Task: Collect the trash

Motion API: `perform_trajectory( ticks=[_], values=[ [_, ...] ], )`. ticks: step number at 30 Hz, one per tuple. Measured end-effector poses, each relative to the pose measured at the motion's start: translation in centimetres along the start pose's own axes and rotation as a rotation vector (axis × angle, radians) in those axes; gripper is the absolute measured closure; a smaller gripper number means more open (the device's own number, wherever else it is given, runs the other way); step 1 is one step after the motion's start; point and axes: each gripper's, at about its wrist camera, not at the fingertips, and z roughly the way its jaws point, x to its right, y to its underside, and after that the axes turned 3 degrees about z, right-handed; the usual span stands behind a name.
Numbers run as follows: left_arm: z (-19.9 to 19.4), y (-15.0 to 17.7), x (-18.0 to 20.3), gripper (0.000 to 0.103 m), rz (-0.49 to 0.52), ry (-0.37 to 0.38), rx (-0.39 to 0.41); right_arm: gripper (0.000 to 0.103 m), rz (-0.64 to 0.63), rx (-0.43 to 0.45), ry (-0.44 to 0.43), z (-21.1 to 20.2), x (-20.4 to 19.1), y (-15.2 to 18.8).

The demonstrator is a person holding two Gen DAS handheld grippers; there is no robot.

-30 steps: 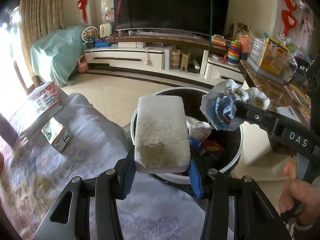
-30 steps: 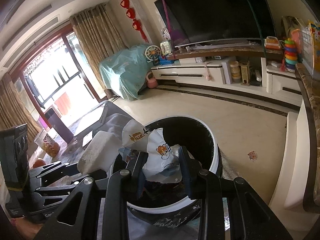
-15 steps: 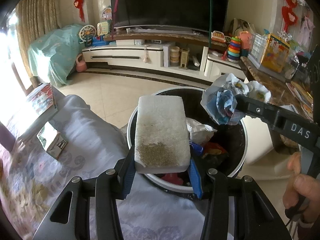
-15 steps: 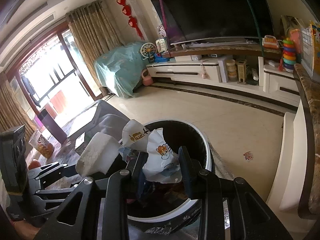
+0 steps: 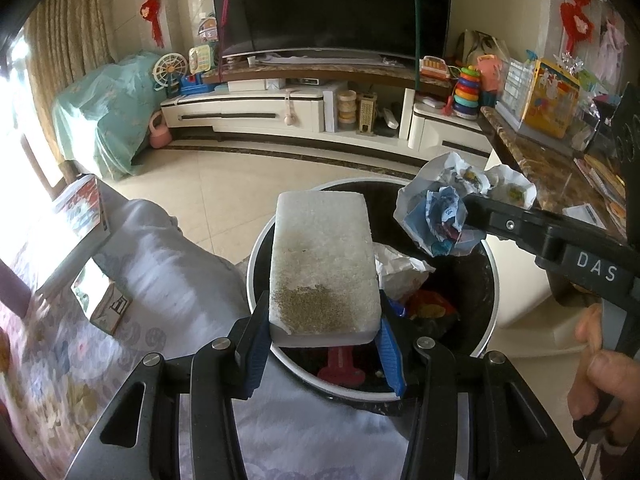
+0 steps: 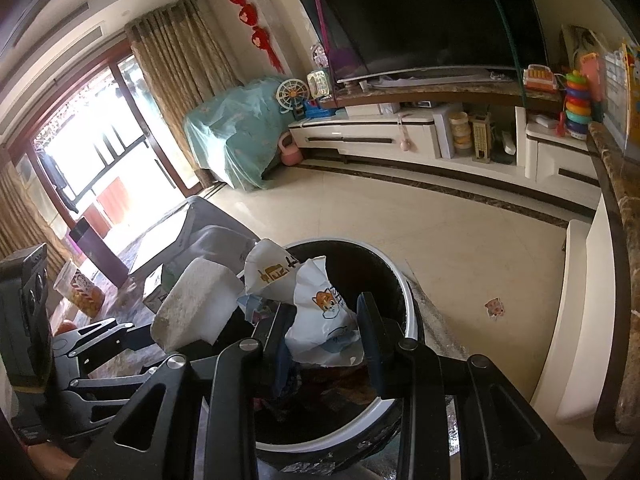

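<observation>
The white foam block sits clamped in the left tongs, jutting out over the near rim of the black bin. Just beside it, the right tongs pinch a crumpled printed wrapper above the bin's mouth. Both loads look ready to drop: ease each well over the opening before letting go, since the block could tip back onto the cloth-covered table. Beyond lie a tiled floor, a TV and a low cabinet.

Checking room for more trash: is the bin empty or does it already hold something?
Not empty. The bin already holds crumpled paper and red scraps; how full, cannot tell.
</observation>
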Motion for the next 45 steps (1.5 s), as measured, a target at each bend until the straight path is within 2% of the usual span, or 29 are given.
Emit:
perform_trajectory(
  ticks=[23, 34, 35, 37, 39, 43, 45],
  values=[
    [0.9, -0.8, -0.3, 0.057, -0.015, 0.008, -0.027, 0.072, 0.014, -0.032, -0.003, 1.0, 0.3, -0.3],
    [0.9, -1.2, -0.7, 0.053, -0.029, 0.02, -0.035, 0.068, 0.021, -0.044, 0.003, 1.3, 0.4, -0.6],
    [0.8, -1.1, -0.8, 0.051, -0.03, 0.02, -0.035, 0.067, 0.025, -0.045, 0.003, 1.2, 0.5, -0.7],
    [0.5, -0.9, -0.9, 0.042, -0.038, 0.013, -0.032, 0.057, 0.037, -0.045, -0.004, 1.2, 0.7, -0.9],
    [0.3, -0.6, -1.3, 0.04, -0.049, 0.015, -0.027, 0.044, 0.048, -0.04, -0.017, 1.0, 0.9, -1.0],
    [-0.4, 0.2, -2.0, 0.04, -0.075, 0.017, -0.025, 0.041, 0.051, -0.031, -0.018, 0.6, 0.7, -0.9],
    [-1.3, 0.9, -2.4, 0.04, -0.093, 0.017, -0.009, 0.037, 0.055, -0.024, -0.021, 0.3, 0.6, -0.8]
  ],
)
